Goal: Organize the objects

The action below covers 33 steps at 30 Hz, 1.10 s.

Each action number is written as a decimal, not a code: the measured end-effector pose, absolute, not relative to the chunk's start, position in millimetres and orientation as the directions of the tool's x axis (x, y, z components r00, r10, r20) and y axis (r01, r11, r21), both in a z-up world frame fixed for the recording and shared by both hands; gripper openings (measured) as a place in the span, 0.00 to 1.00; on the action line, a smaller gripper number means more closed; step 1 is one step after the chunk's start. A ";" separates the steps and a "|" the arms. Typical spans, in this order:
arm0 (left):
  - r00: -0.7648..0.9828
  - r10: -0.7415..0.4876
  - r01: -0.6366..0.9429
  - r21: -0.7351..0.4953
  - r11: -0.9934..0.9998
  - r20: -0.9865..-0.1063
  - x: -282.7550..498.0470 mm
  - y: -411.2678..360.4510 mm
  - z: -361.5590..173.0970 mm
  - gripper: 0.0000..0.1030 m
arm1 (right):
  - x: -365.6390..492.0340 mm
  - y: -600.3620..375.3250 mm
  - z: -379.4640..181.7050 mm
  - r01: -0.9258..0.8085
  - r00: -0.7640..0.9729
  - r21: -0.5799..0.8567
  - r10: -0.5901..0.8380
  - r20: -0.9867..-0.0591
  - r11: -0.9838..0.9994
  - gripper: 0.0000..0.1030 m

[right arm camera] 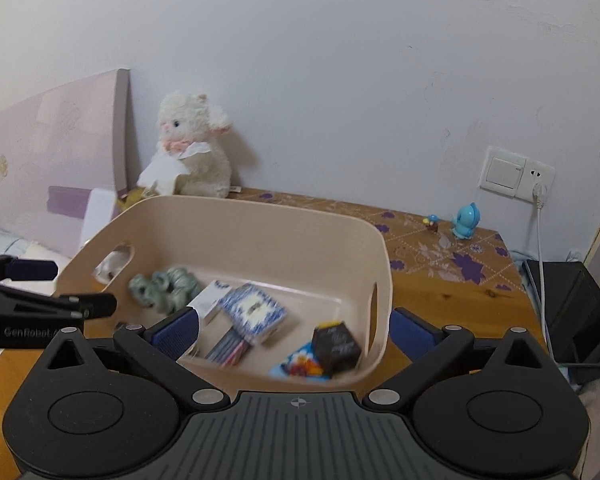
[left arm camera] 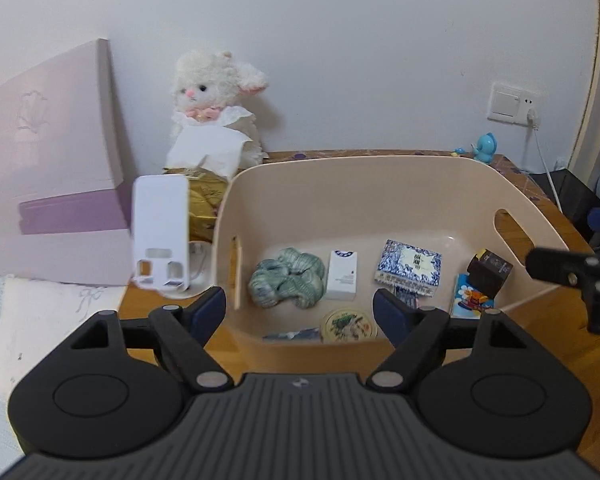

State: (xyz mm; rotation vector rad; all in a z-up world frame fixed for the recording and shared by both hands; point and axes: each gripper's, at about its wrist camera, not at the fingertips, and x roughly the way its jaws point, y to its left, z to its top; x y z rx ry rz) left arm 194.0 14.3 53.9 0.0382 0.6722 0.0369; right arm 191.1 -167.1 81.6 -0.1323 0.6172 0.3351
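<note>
Beige bin [left arm camera: 440, 184] sits on the counter [right arm camera: 440, 280], holding a green scrunchie [left arm camera: 287, 282], blue patterned box [left arm camera: 408, 266] and black box [right arm camera: 336, 347]. Left gripper [left arm camera: 300, 308] — fingers wide, holding nothing. Right gripper [right arm camera: 294, 326] likewise, fingers straddling the bin's near right corner. Round tin [left arm camera: 348, 325] shows only in left view — tiny figurine [right arm camera: 433, 223] only in right.

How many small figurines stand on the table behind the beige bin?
2: a blue bird figurine near the wall outlet, and a tiny mushroom-like figurine just left of it. The bin may hide others.
</note>
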 end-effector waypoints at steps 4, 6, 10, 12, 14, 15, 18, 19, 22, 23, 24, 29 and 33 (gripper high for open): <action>0.792 0.046 -0.013 0.059 0.998 -0.609 169.6 11.4 60.4 0.79 | 167.9 -170.5 85.7 -0.362 0.750 -0.013 0.283 -0.598 0.932 1.00; 0.799 0.057 -0.022 0.065 0.998 -0.599 156.6 11.1 63.1 0.79 | 157.0 -172.1 87.1 -0.365 0.750 -0.019 0.282 -0.599 0.931 1.00; 0.803 0.071 -0.055 0.046 0.997 -0.591 133.9 15.5 67.8 0.80 | 136.3 -177.1 88.7 -0.358 0.763 -0.039 0.268 -0.588 0.933 1.00; 0.805 0.079 -0.059 0.052 0.997 -0.588 123.3 16.0 68.7 0.80 | 128.9 -180.0 87.9 -0.359 0.760 -0.038 0.268 -0.593 0.933 1.00; 0.807 0.091 -0.066 0.063 0.996 -0.584 113.9 16.3 68.4 0.80 | 121.7 -182.9 86.4 -0.359 0.756 -0.038 0.267 -0.598 0.932 1.00; 0.807 0.095 -0.071 0.063 0.995 -0.583 108.8 16.6 67.5 0.80 | 119.0 -183.7 85.4 -0.359 0.754 -0.041 0.264 -0.601 0.933 1.00; 0.803 0.096 -0.073 0.063 0.995 -0.588 96.5 16.8 63.9 0.80 | 110.7 -186.8 83.2 -0.353 0.755 -0.050 0.252 -0.605 0.934 1.00; 0.801 0.097 -0.071 0.067 0.995 -0.590 93.0 15.9 62.1 0.79 | 107.6 -188.1 82.5 -0.352 0.755 -0.053 0.250 -0.606 0.935 1.00; 0.799 0.106 -0.068 0.086 0.994 -0.591 81.5 12.6 57.0 0.80 | 97.3 -193.0 80.6 -0.345 0.757 -0.056 0.242 -0.607 0.937 1.00; 0.800 0.107 -0.068 0.088 0.994 -0.591 77.5 11.9 55.4 0.80 | 93.7 -195.0 80.0 -0.342 0.757 -0.054 0.242 -0.607 0.938 1.00; 0.799 0.106 -0.069 0.085 0.994 -0.592 74.4 11.9 53.9 0.80 | 90.2 -197.0 79.4 -0.340 0.757 -0.050 0.242 -0.607 0.939 1.00; 0.801 0.094 -0.075 0.056 0.996 -0.592 55.0 11.2 48.5 0.80 | 73.4 -204.3 77.0 -0.332 0.750 -0.037 0.241 -0.616 0.942 1.00; 0.803 0.102 -0.076 0.070 0.995 -0.587 41.1 7.1 47.3 0.80 | 59.6 -213.5 73.7 -0.322 0.742 -0.009 0.247 -0.623 0.947 1.00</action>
